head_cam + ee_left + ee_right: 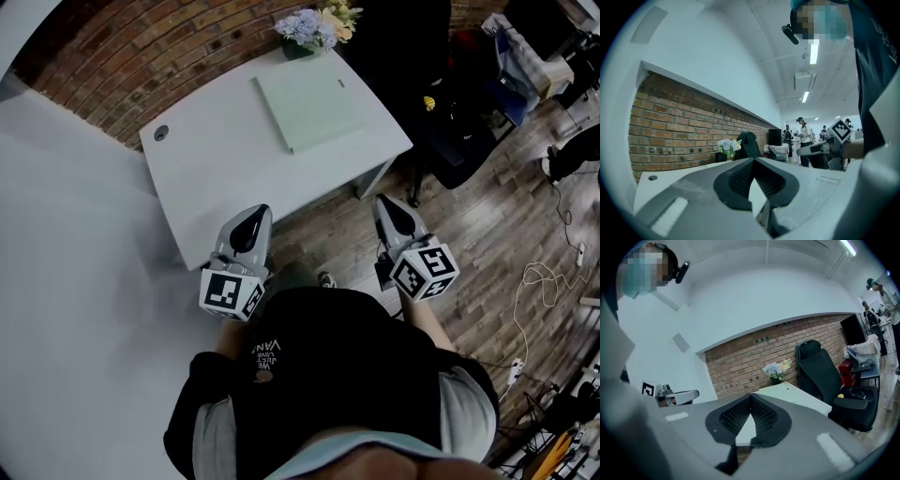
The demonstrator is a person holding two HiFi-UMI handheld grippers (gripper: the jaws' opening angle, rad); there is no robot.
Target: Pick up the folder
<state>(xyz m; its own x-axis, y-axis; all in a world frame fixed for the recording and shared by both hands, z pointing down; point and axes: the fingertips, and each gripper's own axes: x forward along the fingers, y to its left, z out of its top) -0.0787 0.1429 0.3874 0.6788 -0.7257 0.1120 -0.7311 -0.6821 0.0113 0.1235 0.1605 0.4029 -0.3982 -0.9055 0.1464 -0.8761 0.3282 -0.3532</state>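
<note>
Jaws of left gripper [255, 216] and right gripper [382, 202] closed on nothing, well apart from the flowers [314, 26]. Folder [309, 111] flat on the surface [206, 159], just beside the flowers. Likely to skid into the flowers if nudged with closed jaws.

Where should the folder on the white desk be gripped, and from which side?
Probably its near edge, approached low from the person's side: the folder lies flat and thin on the desk, so only an edge offers a pinch.
</note>
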